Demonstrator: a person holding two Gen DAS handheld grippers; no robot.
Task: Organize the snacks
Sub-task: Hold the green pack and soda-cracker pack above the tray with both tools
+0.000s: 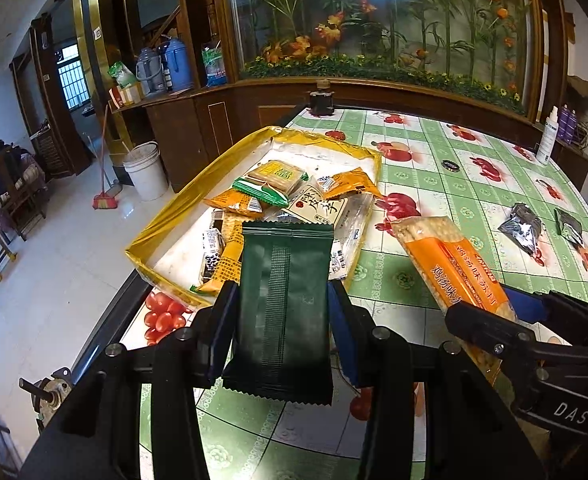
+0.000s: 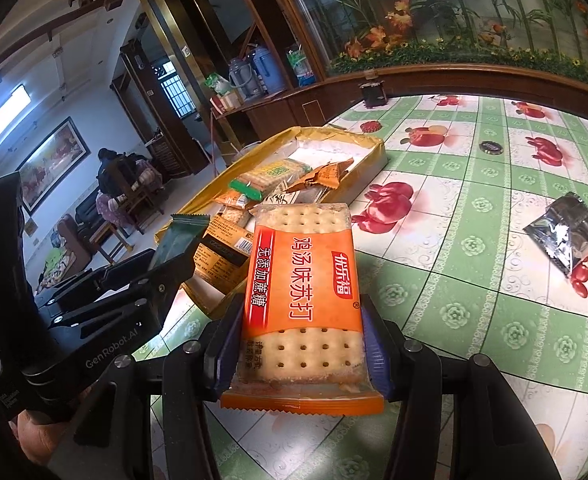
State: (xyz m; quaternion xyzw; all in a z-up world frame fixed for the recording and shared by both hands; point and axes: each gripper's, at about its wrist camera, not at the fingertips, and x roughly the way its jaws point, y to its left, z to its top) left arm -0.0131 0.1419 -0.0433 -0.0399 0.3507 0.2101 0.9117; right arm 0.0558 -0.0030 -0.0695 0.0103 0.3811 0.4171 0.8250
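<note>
Pinching a dark green packet (image 1: pixel 283 312) by its edges, the left gripper (image 1: pixel 281 300) hangs just short of the yellow tray (image 1: pixel 165 216); the right gripper (image 2: pixel 302 332) clamps an orange cracker pack (image 2: pixel 302 288) beside that tray. Best carry each over the tray's near rim, lower onto the snack pile (image 1: pixel 289 196), then release, leaving the silver packets (image 1: pixel 522 226) far from the tray for later

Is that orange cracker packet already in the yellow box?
Out. The orange cracker packet is gripped in the right claw above the tablecloth, short of the yellow box.
</note>
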